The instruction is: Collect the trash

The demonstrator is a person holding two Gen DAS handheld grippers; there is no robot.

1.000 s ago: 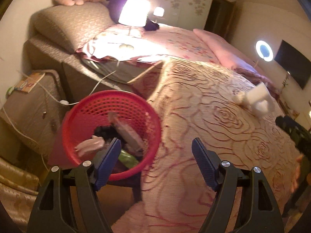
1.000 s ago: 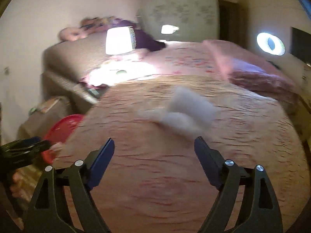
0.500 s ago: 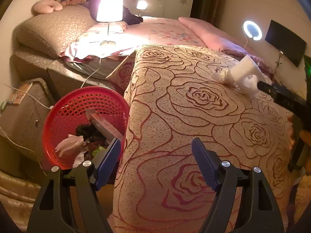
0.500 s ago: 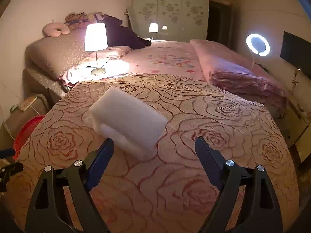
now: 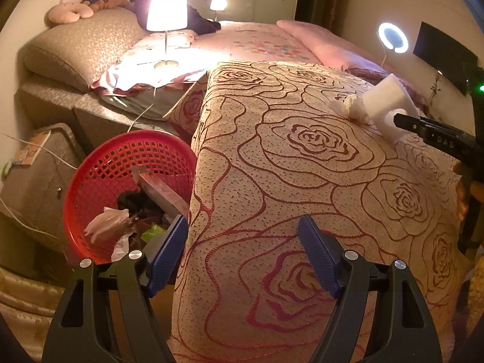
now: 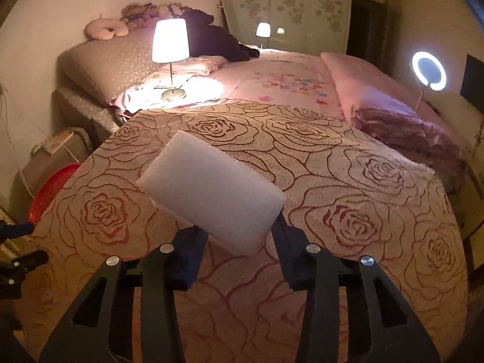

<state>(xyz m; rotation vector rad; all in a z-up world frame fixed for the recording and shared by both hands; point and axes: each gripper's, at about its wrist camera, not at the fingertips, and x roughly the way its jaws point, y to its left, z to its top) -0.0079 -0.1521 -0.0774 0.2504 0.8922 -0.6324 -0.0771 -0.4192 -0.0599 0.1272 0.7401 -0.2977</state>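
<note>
At the far left, a red mesh basket [image 5: 127, 181] is seen on the floor beside the bed, holding crumpled paper, a long carton and other scraps. Just right of it, the left gripper [image 5: 242, 242] is held with its blue pads [image 5: 169, 251] spread apart and nothing between them, over the edge of the rose-patterned bedspread [image 5: 302, 181]. Further back, a lit table lamp [image 5: 166, 10] is placed on the bedding. To the right, a white foam block [image 6: 211, 190] is clamped between the fingers of the right gripper [image 6: 239, 242], tilted above the bedspread. A crumpled tissue [image 5: 351, 106] lies just beside the block in the left wrist view; whether they touch cannot be told. A ring light [image 6: 429, 71] glows at the far right.
</note>
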